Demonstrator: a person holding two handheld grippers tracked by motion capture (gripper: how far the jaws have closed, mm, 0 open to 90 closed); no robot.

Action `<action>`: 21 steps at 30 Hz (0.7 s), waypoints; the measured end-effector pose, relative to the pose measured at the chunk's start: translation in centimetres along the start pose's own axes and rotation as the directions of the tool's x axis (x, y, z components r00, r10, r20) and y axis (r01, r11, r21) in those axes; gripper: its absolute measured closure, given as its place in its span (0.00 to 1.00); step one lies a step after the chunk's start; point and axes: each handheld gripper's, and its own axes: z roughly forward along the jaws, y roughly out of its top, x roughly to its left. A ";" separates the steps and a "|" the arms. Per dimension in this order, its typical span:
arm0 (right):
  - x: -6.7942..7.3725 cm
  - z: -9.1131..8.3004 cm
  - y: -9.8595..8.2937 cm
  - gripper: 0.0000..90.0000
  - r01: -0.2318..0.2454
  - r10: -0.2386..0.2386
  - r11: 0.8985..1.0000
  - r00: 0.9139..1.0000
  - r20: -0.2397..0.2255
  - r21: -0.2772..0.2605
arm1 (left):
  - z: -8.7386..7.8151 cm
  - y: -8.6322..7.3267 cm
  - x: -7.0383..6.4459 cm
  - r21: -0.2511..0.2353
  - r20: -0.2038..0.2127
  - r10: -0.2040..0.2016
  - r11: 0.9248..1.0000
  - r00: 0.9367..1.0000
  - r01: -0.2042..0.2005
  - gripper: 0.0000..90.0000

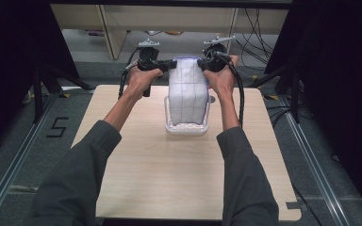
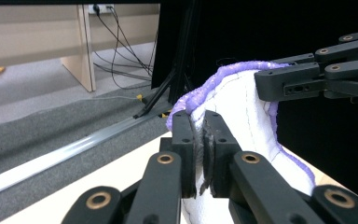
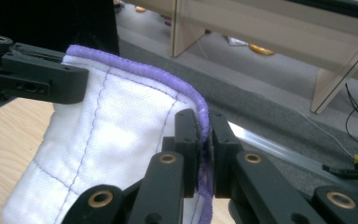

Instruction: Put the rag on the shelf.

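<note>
Hanging between both tools, the white quilted cloth with purple stitched edging (image 1: 186,92) droops to the pale wooden tabletop (image 1: 136,169); left tool (image 2: 201,140) and right tool (image 3: 204,135) clamp opposite corners — uneven pulling could slip an edge free.

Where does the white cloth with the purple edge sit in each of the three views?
High view: white cloth upper centre, held up between both grippers.
Left gripper view: centre right, edge pinched in the jaws.
Right gripper view: left of centre, edge pinched.
Shared landmark: purple edge.
</note>
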 end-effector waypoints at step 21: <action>0.0 4.0 -2.6 0.93 -0.036 0.035 0.986 0.999 0.010 0.165 | 2.8 -4.4 1.7 0.143 -0.006 -0.014 0.990 1.000 0.015 0.93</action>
